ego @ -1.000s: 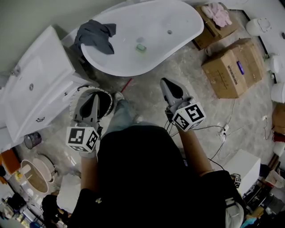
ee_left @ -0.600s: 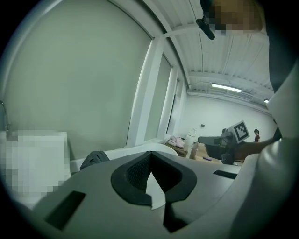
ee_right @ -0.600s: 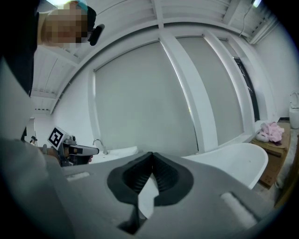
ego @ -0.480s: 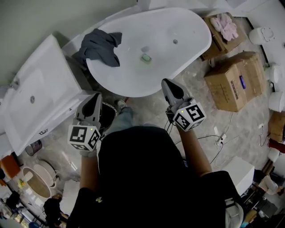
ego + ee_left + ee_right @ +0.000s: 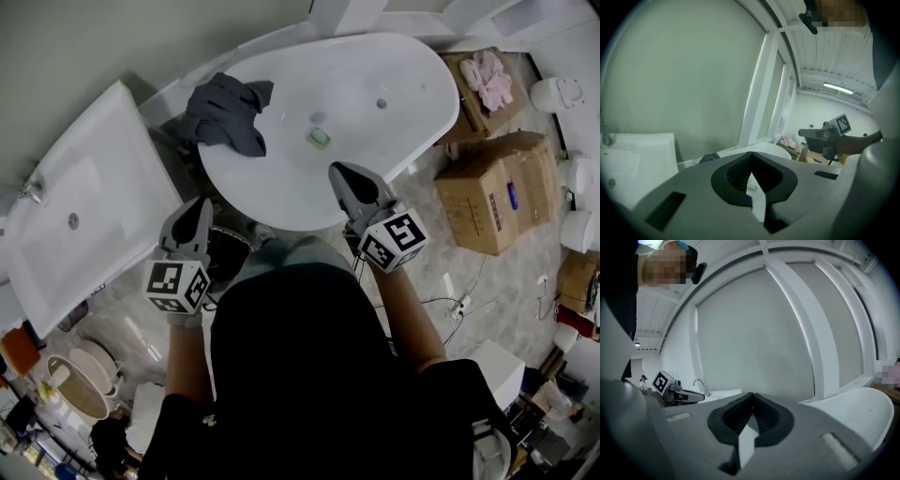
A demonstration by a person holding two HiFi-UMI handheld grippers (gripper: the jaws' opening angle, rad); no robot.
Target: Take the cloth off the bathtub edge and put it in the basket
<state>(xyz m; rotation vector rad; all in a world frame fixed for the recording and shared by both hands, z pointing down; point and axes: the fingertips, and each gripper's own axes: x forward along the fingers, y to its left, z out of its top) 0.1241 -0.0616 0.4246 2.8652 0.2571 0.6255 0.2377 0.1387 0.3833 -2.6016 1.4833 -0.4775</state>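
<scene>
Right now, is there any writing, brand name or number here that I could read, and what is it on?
No text here can be read.
Cardboard box: a blue label on its side, too small to read.
Left tongs and right tongs: each carries a cube with black-and-white square patterns, which are not letters or numbers.
</scene>
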